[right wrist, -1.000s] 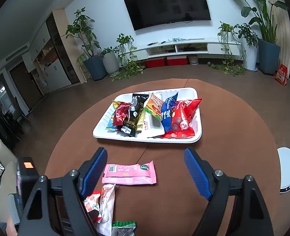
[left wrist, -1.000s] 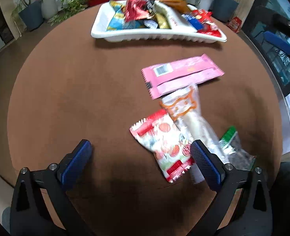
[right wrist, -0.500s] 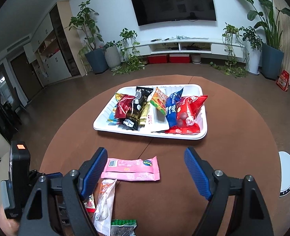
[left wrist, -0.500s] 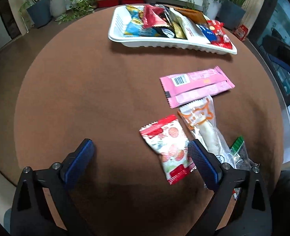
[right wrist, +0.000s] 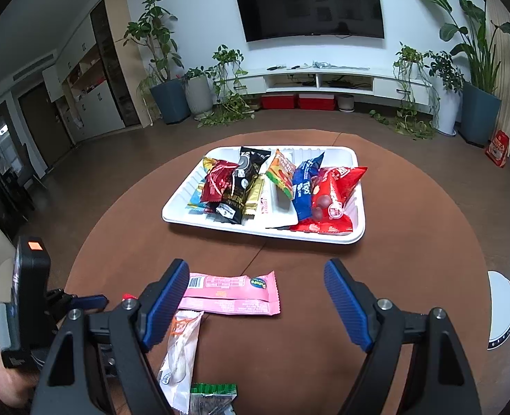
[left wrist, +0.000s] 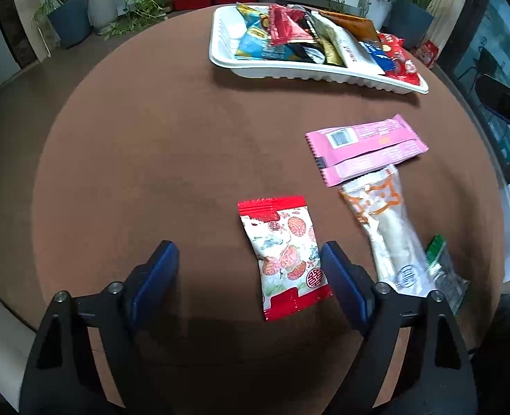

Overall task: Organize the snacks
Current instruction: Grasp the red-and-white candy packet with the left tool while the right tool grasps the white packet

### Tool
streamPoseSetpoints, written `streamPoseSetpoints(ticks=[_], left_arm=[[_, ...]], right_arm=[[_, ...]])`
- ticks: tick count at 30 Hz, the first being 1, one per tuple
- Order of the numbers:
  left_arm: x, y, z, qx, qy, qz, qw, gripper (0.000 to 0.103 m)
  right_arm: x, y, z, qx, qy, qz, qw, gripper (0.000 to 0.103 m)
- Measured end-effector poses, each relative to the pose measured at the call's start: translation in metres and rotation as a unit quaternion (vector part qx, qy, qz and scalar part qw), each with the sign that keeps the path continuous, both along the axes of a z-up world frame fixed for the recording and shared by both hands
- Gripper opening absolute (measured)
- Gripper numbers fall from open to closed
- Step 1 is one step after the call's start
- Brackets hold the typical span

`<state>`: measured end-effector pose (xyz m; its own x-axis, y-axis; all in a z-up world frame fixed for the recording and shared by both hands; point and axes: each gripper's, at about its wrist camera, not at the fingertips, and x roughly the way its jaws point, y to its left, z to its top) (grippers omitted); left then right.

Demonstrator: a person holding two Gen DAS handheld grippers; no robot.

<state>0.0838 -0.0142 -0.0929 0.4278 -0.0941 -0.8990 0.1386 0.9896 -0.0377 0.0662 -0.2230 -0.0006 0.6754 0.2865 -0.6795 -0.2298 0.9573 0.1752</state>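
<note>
A red-and-white lychee-print snack packet (left wrist: 282,256) lies flat on the round brown table (left wrist: 151,159). My left gripper (left wrist: 249,276) points down over it. Its jaws are closing with the packet between them, close to the right pad and far from the left pad. Neither pad presses on it. To the right lie a pink packet (left wrist: 365,145), a clear packet with an orange cat print (left wrist: 386,224) and a green-topped packet (left wrist: 445,269). My right gripper (right wrist: 255,304) hovers open and empty above the pink packet (right wrist: 230,292), facing the white tray (right wrist: 265,230).
The white tray (left wrist: 289,72) at the far side holds several snack bags. A dark chair (left wrist: 503,103) stands past the table's right edge. A white round object (right wrist: 500,311) lies on the floor to the right. Potted plants line the far wall.
The left gripper has shifted so that the lychee-print packet now lies between its fingers, and its jaws have narrowed. The right gripper has stayed almost still and just as wide.
</note>
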Motion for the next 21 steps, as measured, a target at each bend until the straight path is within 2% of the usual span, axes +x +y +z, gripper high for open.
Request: streamPoseSetpoints(ticks=[4, 9, 11, 12, 17, 19, 21], left_arm=[[-0.001, 0.003, 0.008, 0.016, -0.017, 0.020, 0.9995, 0.081], [-0.001, -0.006, 0.002, 0.014, -0.012, 0.011, 0.9998, 0.081], [-0.001, -0.004, -0.003, 0.009, -0.008, 0.012, 0.9999, 0.066], [-0.002, -0.003, -0.003, 0.008, -0.012, 0.013, 0.9998, 0.065], [0.001, 0.011, 0.000, -0.010, -0.013, 0.022, 0.9996, 0.039], [0.002, 0.014, 0.000, -0.008, -0.014, 0.023, 0.9996, 0.035], [0.002, 0.016, 0.000, -0.010, -0.016, 0.018, 0.9997, 0.035]], right_arm=[[0.000, 0.004, -0.001, -0.004, 0.000, 0.003, 1.000, 0.083], [-0.002, 0.012, -0.007, -0.016, 0.007, 0.009, 1.000, 0.083], [-0.002, 0.015, -0.008, -0.020, 0.009, 0.012, 1.000, 0.083], [-0.003, 0.016, -0.008, -0.021, 0.009, 0.012, 1.000, 0.083], [-0.003, 0.017, -0.009, -0.025, 0.010, 0.015, 1.000, 0.083], [-0.004, 0.018, -0.009, -0.027, 0.012, 0.015, 0.999, 0.083], [-0.006, 0.019, -0.011, -0.030, 0.015, 0.016, 0.999, 0.083]])
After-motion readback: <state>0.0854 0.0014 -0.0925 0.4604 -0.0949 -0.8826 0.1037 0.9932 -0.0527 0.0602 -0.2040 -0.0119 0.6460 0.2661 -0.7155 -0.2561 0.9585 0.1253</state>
